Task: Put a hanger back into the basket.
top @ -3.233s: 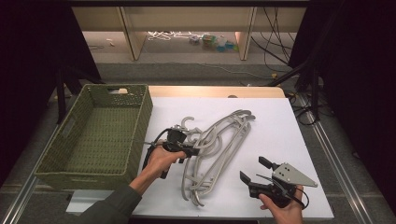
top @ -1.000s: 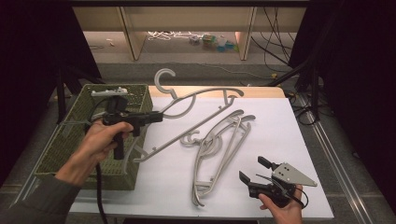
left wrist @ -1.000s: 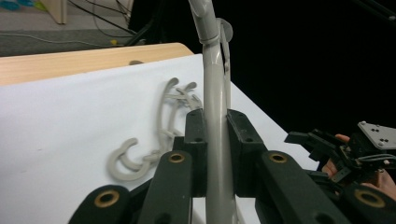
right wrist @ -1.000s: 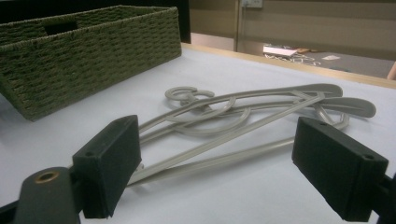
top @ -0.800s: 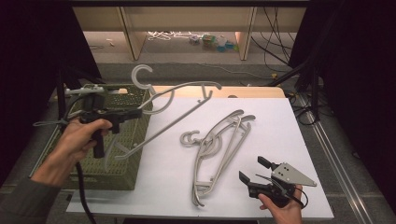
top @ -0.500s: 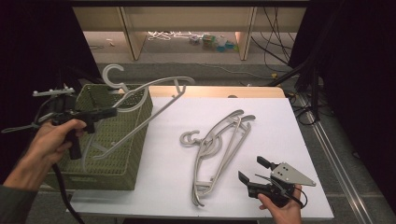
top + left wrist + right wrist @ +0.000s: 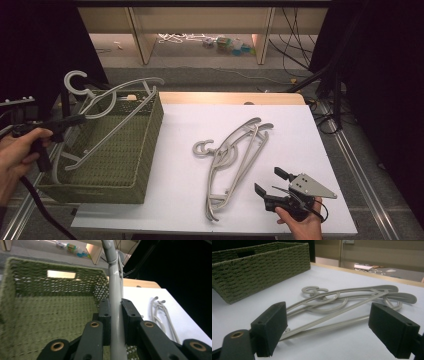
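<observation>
My left gripper [image 7: 75, 120] [image 7: 115, 312] is shut on a grey plastic hanger [image 7: 107, 102] [image 7: 115, 290] and holds it above the green woven basket [image 7: 145, 150] [image 7: 37, 315]. The hanger's hook [image 7: 75, 80] sticks up past the basket's far left corner. Two more grey hangers [image 7: 235, 155] [image 7: 352, 302] lie stacked on the white table [image 7: 300, 130]. Near the table's front right edge my right gripper [image 7: 272, 182] [image 7: 334, 327] stands open, its jaws wide apart and pointing at those hangers, a little short of them.
The basket stands at the table's left end, its inside bare under the held hanger. A wooden strip [image 7: 225, 97] runs along the table's far edge. Shelving and cables [image 7: 200, 40] lie beyond on the floor.
My left gripper has carried the hanger leftward from over the table to above the basket. The right gripper has stayed still.
</observation>
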Action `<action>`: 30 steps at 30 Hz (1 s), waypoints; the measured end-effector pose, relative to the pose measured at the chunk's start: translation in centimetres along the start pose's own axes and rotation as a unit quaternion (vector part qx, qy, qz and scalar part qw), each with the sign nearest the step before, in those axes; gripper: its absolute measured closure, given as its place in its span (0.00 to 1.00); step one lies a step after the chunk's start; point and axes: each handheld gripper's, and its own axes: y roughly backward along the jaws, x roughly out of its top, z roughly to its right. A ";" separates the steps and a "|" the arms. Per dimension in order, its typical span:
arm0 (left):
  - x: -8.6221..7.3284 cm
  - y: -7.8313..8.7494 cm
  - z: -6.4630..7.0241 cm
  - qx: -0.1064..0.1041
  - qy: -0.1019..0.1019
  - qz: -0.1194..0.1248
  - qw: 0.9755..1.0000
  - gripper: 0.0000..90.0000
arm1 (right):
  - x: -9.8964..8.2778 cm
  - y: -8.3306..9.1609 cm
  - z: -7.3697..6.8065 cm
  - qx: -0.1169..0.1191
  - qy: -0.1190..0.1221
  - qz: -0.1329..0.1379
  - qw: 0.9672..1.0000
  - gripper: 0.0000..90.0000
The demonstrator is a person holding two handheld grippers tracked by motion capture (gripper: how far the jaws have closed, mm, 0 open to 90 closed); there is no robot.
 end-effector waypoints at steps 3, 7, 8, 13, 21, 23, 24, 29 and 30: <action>-0.3 0.2 -1.1 0.009 0.004 -0.001 1.000 0.88 | 0.0 0.1 0.0 -0.006 0.005 -0.006 1.000 0.18; -0.5 0.4 -2.5 0.023 0.003 -0.006 1.000 0.88 | 0.0 0.0 0.0 -0.006 0.004 -0.002 1.000 0.18; -0.6 0.3 -2.7 0.025 0.001 -0.009 1.000 0.88 | 0.0 0.0 0.0 -0.005 0.005 -0.006 1.000 0.18; -0.8 -0.3 -3.6 0.029 -0.002 -0.025 0.999 0.88 | 0.0 0.0 0.0 -0.005 0.005 -0.006 1.000 0.18; -0.7 -1.6 -4.2 0.044 -0.025 -0.060 0.997 0.88 | 0.0 -0.1 0.0 -0.005 0.005 -0.001 1.000 0.18; -0.6 -2.0 -4.2 0.047 -0.030 -0.067 0.996 0.88 | 0.0 -0.1 0.0 -0.003 0.004 -0.001 1.000 0.18; -0.5 -2.2 -4.2 0.047 -0.029 -0.068 0.996 0.88 | 0.0 -0.1 0.0 -0.003 0.004 -0.001 1.000 0.18; -0.7 -3.3 -4.6 0.050 -0.042 -0.088 0.994 0.88 | 0.1 -0.1 0.0 -0.003 0.004 -0.001 1.000 0.18; -0.8 -3.6 -4.6 0.054 -0.050 -0.093 0.993 0.88 | 0.0 -0.1 0.0 -0.002 0.004 -0.002 1.000 0.18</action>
